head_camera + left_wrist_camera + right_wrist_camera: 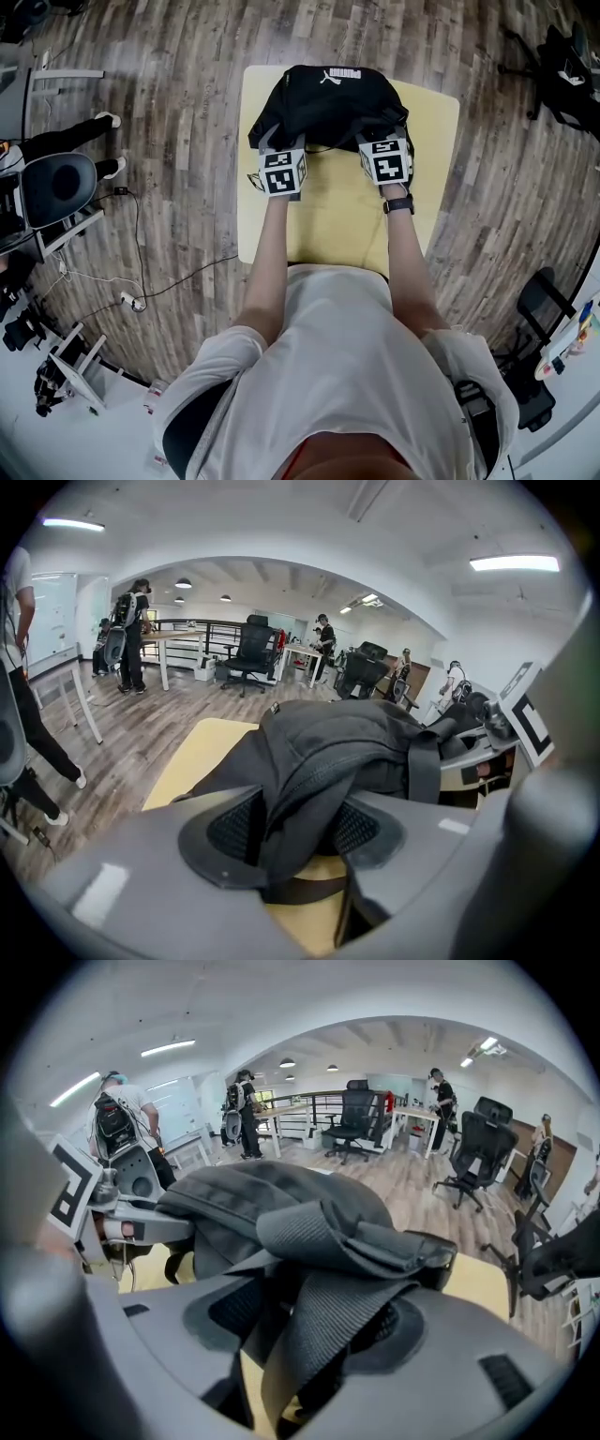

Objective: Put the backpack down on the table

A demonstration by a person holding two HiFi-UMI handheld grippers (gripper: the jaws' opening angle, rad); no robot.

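The black fabric backpack (328,94) sits on the pale yellow worktop (433,122). The left gripper (295,829) and right gripper (317,1321) are parted, with its straps loose between their jaws.

Black backpack (323,103) with white logo (339,75) ahead of the grey left claw (300,832) and grey right claw (319,1321); pale yellow surface (328,220) beneath them; black-and-white markers (283,173) on both.
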